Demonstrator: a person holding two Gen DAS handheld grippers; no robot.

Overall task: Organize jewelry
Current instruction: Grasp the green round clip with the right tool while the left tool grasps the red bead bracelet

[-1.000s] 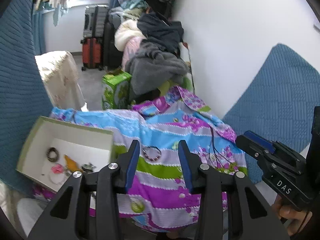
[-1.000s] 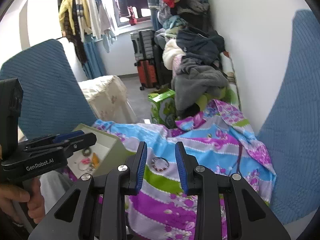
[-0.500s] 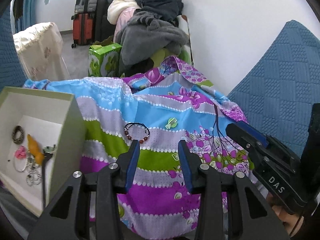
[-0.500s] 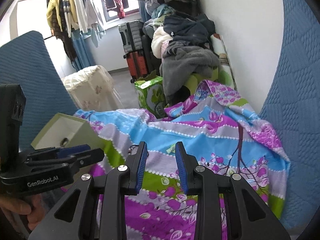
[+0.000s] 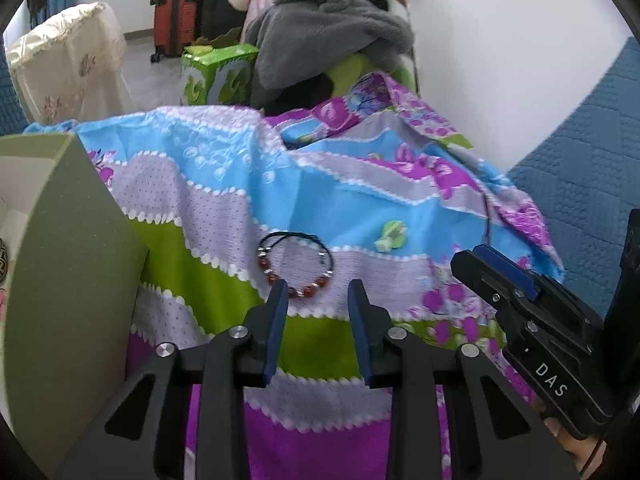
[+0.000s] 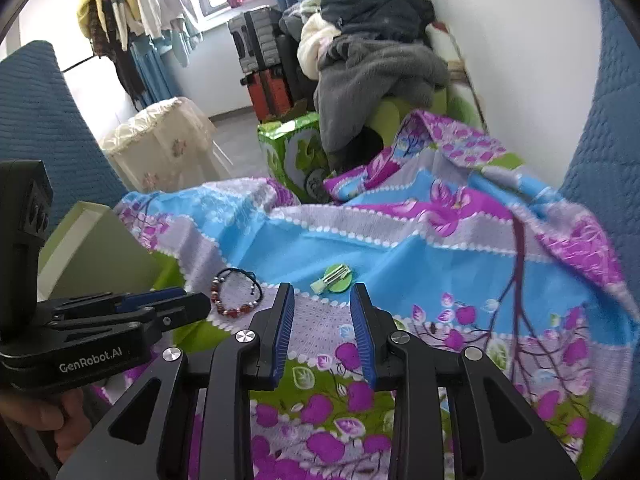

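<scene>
A bracelet of red-brown beads on a black cord (image 5: 294, 266) lies on the colourful floral cloth (image 5: 320, 184); it also shows in the right wrist view (image 6: 237, 294). My left gripper (image 5: 318, 290) is open and empty, just short of the bracelet's near edge. A small green hair clip (image 5: 390, 235) lies to the right, also seen in the right wrist view (image 6: 334, 278). My right gripper (image 6: 322, 294) is open and empty, just short of the clip. An olive-green box (image 5: 68, 264) stands at the left.
Blue quilted cushions (image 5: 580, 168) flank the cloth. Behind are a green carton (image 5: 218, 74), a pile of clothes (image 5: 328, 36), suitcases (image 6: 260, 52) and a cream covered stand (image 5: 68, 68). A white wall (image 5: 500, 40) is at the right.
Both grippers have moved forward and down toward the cloth. The bracelet now lies right before my left fingers, the clip before my right. The box's inside has slid mostly out of view.
</scene>
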